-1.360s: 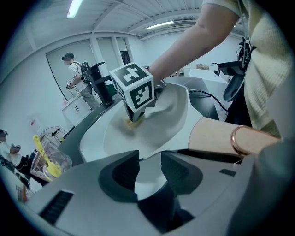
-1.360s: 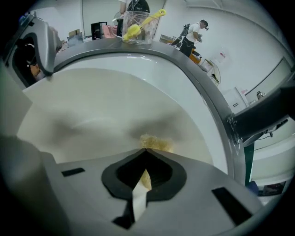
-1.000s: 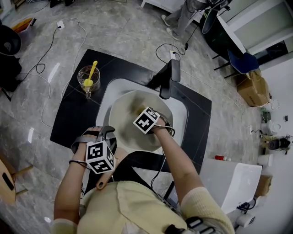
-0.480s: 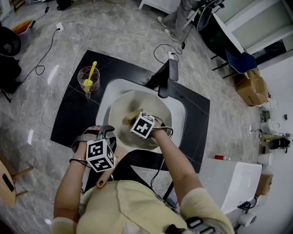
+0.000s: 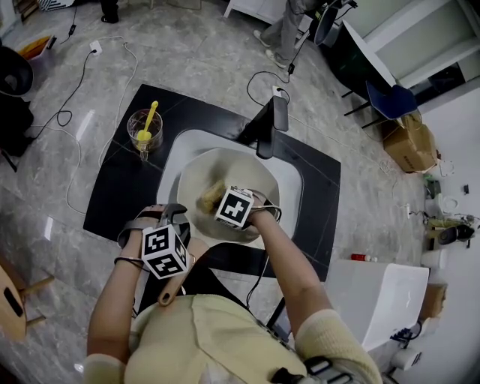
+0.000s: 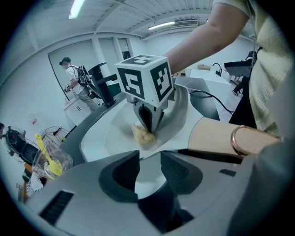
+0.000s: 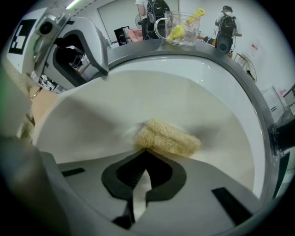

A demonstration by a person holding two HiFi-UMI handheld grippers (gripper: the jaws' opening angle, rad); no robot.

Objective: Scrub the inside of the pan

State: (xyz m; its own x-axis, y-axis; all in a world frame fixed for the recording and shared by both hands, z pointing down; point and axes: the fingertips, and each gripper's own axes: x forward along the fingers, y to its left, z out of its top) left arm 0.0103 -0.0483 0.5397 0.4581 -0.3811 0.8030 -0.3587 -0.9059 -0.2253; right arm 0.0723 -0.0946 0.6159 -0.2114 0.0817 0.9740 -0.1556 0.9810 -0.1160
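Note:
A pale round pan [image 5: 225, 171] sits in the sink; it also fills the right gripper view [image 7: 184, 92] and shows in the left gripper view [image 6: 113, 136]. My right gripper [image 5: 223, 202] is shut on a yellow fibrous sponge [image 5: 210, 196] and presses it on the pan's inner wall. The sponge [image 7: 168, 137] lies just past the right gripper's [image 7: 146, 150] closed tips. My left gripper [image 5: 171, 223] is closed on the pan's handle at the near rim, and the handle's wooden end [image 5: 169, 291] sticks out behind it. In the left gripper view the handle [image 6: 148, 177] runs between the left gripper's [image 6: 150, 161] jaws.
The white sink [image 5: 294, 187] is set in a black counter [image 5: 120, 180]. A black faucet [image 5: 268, 126] stands at its far side, over the pan. A glass cup with a yellow brush [image 5: 145, 127] stands left of the sink. Cables lie on the floor, and a person [image 5: 289, 22] stands far off.
My right gripper has dragged the sponge to the left and nearer across the pan's inside. The left gripper and the pan have stayed put.

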